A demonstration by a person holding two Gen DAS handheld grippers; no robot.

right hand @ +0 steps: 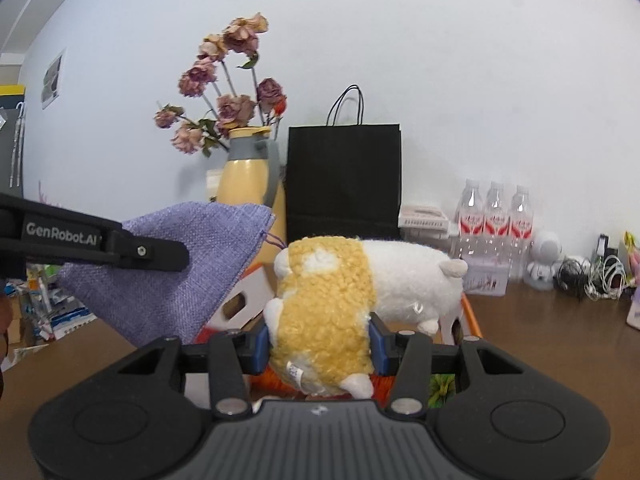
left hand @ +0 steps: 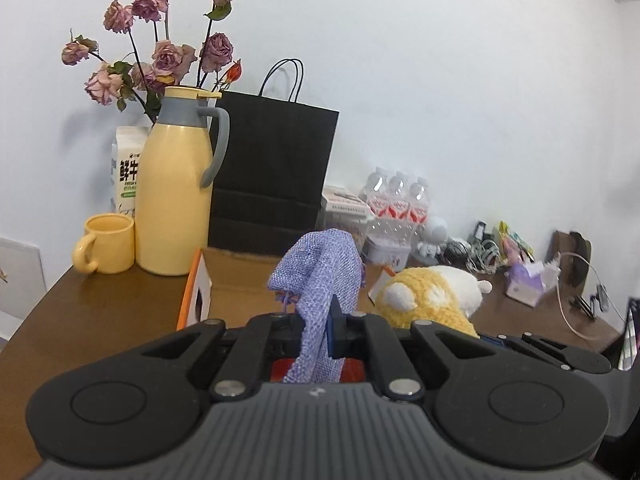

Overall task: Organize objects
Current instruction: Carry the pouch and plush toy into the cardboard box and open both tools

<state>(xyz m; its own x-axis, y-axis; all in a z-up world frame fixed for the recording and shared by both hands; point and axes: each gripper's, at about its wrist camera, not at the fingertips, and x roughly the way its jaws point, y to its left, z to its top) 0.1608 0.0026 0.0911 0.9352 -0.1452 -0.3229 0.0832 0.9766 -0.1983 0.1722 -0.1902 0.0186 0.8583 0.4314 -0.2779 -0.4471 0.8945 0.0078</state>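
Observation:
My left gripper (left hand: 326,330) is shut on a purple woven cloth pouch (left hand: 320,276) and holds it up above an open cardboard box (left hand: 236,280) with an orange and white flap. The pouch also shows in the right wrist view (right hand: 168,280), with the left gripper's finger (right hand: 132,250) across it. My right gripper (right hand: 318,348) is shut on a yellow and white plush toy (right hand: 332,300) and holds it above the same box (right hand: 248,300). The plush shows at the right in the left wrist view (left hand: 432,296).
On the brown table (left hand: 100,312) stand a yellow mug (left hand: 106,244), a yellow thermos jug (left hand: 176,192), a milk carton (left hand: 126,168) with dried roses, a black paper bag (left hand: 272,176), three water bottles (left hand: 396,200), a small white robot figure (left hand: 434,236), cables and a tissue pack (left hand: 528,280).

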